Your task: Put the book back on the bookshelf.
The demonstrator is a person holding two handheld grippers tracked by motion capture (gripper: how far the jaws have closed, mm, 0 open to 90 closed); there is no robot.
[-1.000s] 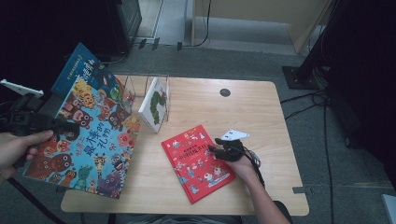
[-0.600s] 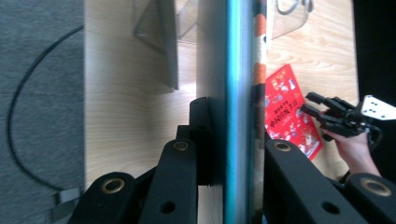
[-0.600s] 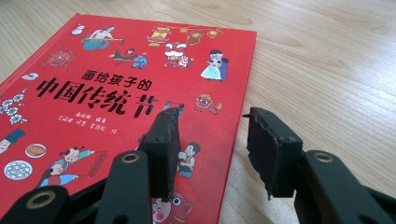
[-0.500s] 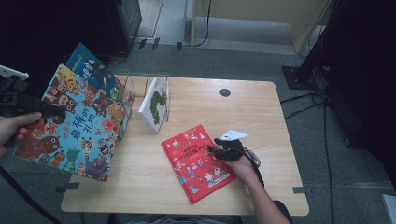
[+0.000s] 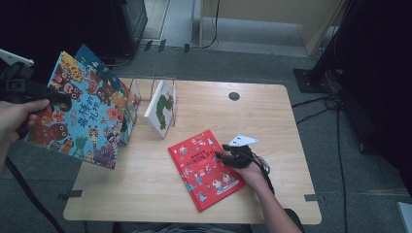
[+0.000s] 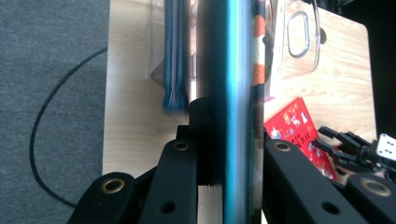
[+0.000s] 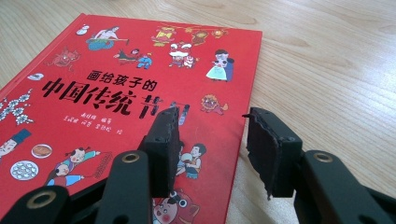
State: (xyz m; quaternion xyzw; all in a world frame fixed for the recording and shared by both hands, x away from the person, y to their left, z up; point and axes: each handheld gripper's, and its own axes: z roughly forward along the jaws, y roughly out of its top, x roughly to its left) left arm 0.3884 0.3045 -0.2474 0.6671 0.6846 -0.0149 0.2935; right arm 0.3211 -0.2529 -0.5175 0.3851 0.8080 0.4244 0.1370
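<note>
High view: the left hand-held gripper [image 5: 46,99] is clenched on the near edge of a big picture book [image 5: 82,114], held tilted in the air off the table's [image 5: 272,121] left edge, just beside the clear wire-framed book rack [image 5: 145,94] at the table's back-left corner. A blue book [image 5: 90,56] already stands in the rack behind it, and a white book [image 5: 160,107] leans in the slot to the right. In the left gripper view the jaws pinch the big book's blue-green spine edge [image 6: 233,93] squarely, with the rack's dividers ahead.

The step in hand looks like slotting the big book into the rack. To do it well, I would turn the book fully upright so that its bottom edge runs parallel to the dividers, line it up with the free slot beside the blue book, and lower it slowly; a tilted entry could catch a divider or push the rack.

The right hand-held gripper [image 7: 212,140] rests open over the right edge of the red book [image 7: 116,93], lying flat near the table's front edge, its pads not pressing on it.
</note>
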